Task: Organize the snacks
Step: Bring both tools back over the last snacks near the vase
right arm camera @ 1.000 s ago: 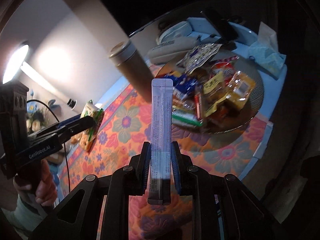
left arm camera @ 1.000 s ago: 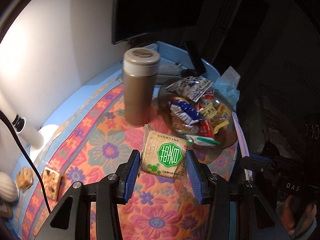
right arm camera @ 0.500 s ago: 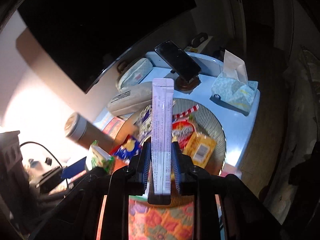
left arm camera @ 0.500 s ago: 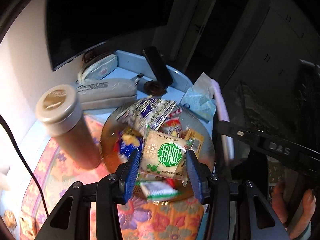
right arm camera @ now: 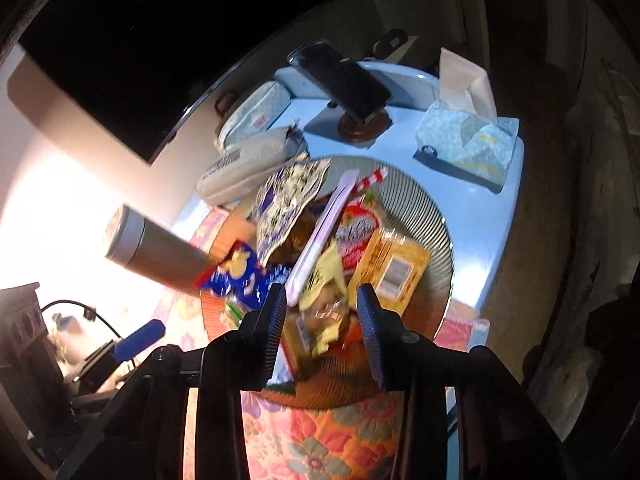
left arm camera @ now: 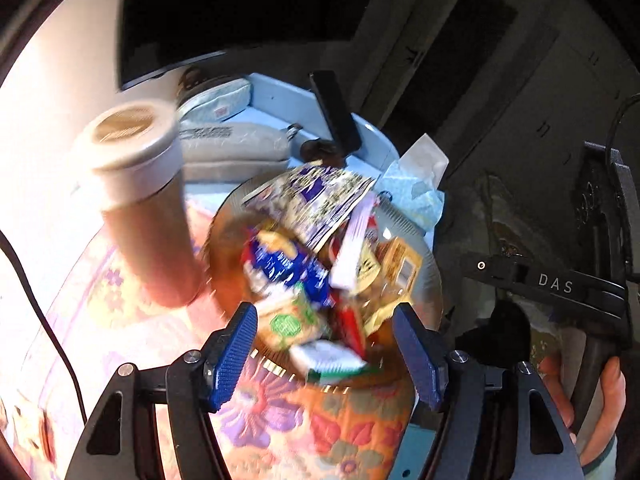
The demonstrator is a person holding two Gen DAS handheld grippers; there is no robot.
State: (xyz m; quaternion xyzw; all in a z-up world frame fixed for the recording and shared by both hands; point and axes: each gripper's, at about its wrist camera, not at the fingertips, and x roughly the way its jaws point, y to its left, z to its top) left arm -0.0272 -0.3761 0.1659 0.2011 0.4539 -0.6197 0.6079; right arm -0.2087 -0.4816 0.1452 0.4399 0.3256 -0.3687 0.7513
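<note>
A round glass plate (left arm camera: 430,276) (right arm camera: 430,216) holds a pile of several snack packets. The cracker packet with the green logo (left arm camera: 290,322) lies on the near side of the pile, blurred. The long white stick packet (left arm camera: 352,248) (right arm camera: 324,236) lies slanted across the pile. My left gripper (left arm camera: 324,344) is open and empty just above the plate's near edge. My right gripper (right arm camera: 322,320) is open and empty over the plate's near side.
A brown flask with a pale lid (left arm camera: 140,196) (right arm camera: 156,252) stands left of the plate. Two pouches (right arm camera: 252,156), a phone on a stand (right arm camera: 340,76) and a tissue box (right arm camera: 468,140) sit behind it. A floral cloth (left arm camera: 288,420) covers the table.
Both grippers opened over the plate. The cracker packet dropped from the left gripper and the white stick packet dropped from the right gripper onto the pile.
</note>
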